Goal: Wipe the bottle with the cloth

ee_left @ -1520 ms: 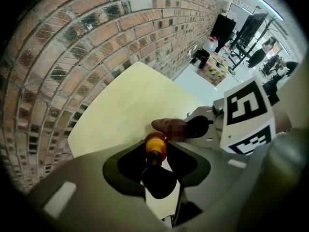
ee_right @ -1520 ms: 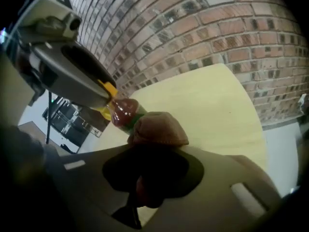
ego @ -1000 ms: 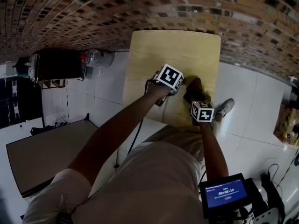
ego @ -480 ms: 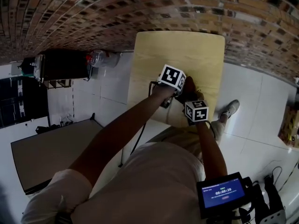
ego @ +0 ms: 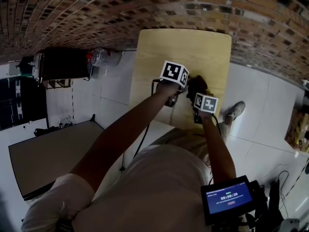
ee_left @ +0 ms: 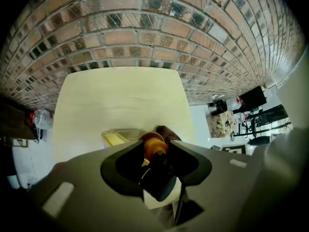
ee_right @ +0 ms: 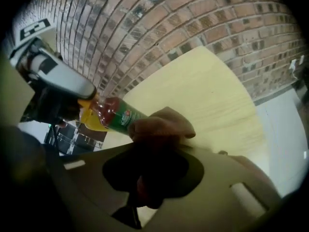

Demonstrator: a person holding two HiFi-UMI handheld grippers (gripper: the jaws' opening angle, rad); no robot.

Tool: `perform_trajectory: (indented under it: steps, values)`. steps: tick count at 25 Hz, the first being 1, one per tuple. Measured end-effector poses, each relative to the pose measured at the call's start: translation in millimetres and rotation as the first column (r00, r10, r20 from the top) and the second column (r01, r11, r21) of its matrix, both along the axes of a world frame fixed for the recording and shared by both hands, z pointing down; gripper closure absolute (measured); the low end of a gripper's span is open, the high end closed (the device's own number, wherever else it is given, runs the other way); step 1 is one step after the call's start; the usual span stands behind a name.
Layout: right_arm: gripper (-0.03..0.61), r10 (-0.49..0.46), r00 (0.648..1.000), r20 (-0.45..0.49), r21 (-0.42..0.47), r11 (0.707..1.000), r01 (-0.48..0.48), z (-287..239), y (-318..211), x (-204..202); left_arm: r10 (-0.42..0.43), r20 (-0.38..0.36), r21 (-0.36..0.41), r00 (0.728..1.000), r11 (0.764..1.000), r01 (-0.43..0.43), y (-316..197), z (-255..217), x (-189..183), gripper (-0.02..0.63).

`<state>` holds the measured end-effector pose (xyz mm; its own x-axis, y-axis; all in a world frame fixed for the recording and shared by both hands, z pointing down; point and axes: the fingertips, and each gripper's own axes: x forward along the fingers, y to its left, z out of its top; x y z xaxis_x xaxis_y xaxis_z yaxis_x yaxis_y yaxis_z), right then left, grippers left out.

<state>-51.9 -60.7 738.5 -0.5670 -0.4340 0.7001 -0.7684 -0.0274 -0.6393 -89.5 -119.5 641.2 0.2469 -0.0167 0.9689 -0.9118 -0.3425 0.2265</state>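
Green-labelled bottle [ee_right: 118, 115] — print unreadable — between opening left gripper [ee_left: 157, 145] jaws; right gripper [ee_right: 154, 150] clenching cloth [ee_right: 163, 127]

Far half of pale wooden tabletop [ee_left: 120, 95] bare, open for passage. Red brick wall [ee_left: 125, 37] blocks beyond far edge. Near edge tight: clear yellow-filled container [ee_left: 116, 137] just beside green-labelled bottle [ee_right: 125, 116] wrapped in brown cloth [ee_right: 161, 127].

Head view: from high above, steeply down onto the wooden table [ego: 183, 47], rather far. Left gripper view: low and very near, along the bottle [ee_left: 153, 146] toward the brick wall [ee_left: 135, 28]. Right gripper view: close too, sideways at the same bottle and the cloth [ee_right: 161, 127]. Shared everywhere: table and wall.
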Motion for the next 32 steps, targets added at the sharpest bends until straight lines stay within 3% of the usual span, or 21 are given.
perform_trajectory:
  steps: [3, 5, 8, 10, 11, 15, 21, 24, 26, 29, 31, 32]
  values:
    - [0.495, 0.035, 0.999, 0.017, 0.092, 0.995, -0.037, -18, 11, 8, -0.031, -0.019, -0.015, 0.999, 0.999, 0.031, -3, 4, -8, 0.441]
    - [0.495, -0.022, 0.997, 0.072, 0.171, 0.985, 0.009, -36, 19, -5, -0.072, -0.030, -0.022, 0.997, 0.997, 0.072, -6, 8, -10, 0.440]
    - [0.495, -0.166, 0.974, 0.155, 0.307, 0.945, 0.112, -77, 22, -41, -0.112, -0.033, -0.022, 0.993, 0.993, 0.112, -9, 11, -9, 0.439]
    - [0.495, -0.182, 0.966, 0.182, 0.352, 0.930, 0.108, -98, 13, -56, -0.124, -0.035, -0.021, 0.992, 0.992, 0.124, -9, 11, -8, 0.439]
    - [0.495, -0.159, 0.969, 0.187, 0.343, 0.935, 0.087, -100, 8, -58, -0.128, -0.037, -0.021, 0.991, 0.992, 0.127, -8, 11, -6, 0.439]
    - [0.495, -0.052, 0.988, 0.144, 0.234, 0.972, 0.017, -76, -5, -55, -0.135, -0.041, -0.033, 0.990, 0.991, 0.133, -6, 9, 1, 0.439]
    - [0.495, 0.005, 0.994, 0.109, 0.186, 0.982, -0.025, -48, -10, -65, -0.176, -0.063, -0.063, 0.982, 0.983, 0.172, -9, 10, -3, 0.439]
    - [0.495, 0.129, 0.971, 0.203, -0.006, 0.991, -0.131, -17, -11, -71, -0.224, -0.092, -0.097, 0.970, 0.972, 0.215, -9, 12, -4, 0.437]
    - [0.496, 0.235, 0.931, 0.278, -0.146, 0.969, -0.200, -2, -15, -76, -0.249, -0.099, -0.106, 0.963, 0.965, 0.238, -12, 13, -7, 0.436]
    - [0.497, 0.358, 0.883, 0.303, -0.294, 0.917, -0.270, 13, -8, -65, -0.267, -0.100, -0.108, 0.958, 0.960, 0.257, -10, 10, -4, 0.436]
    - [0.497, 0.431, 0.847, 0.310, -0.352, 0.880, -0.319, 13, 4, -45, -0.296, -0.102, -0.106, 0.950, 0.953, 0.285, -7, 7, 0, 0.436]
    - [0.497, 0.441, 0.842, 0.309, -0.347, 0.877, -0.332, 9, 9, -36, -0.316, -0.104, -0.106, 0.943, 0.946, 0.305, -6, 5, 0, 0.437]
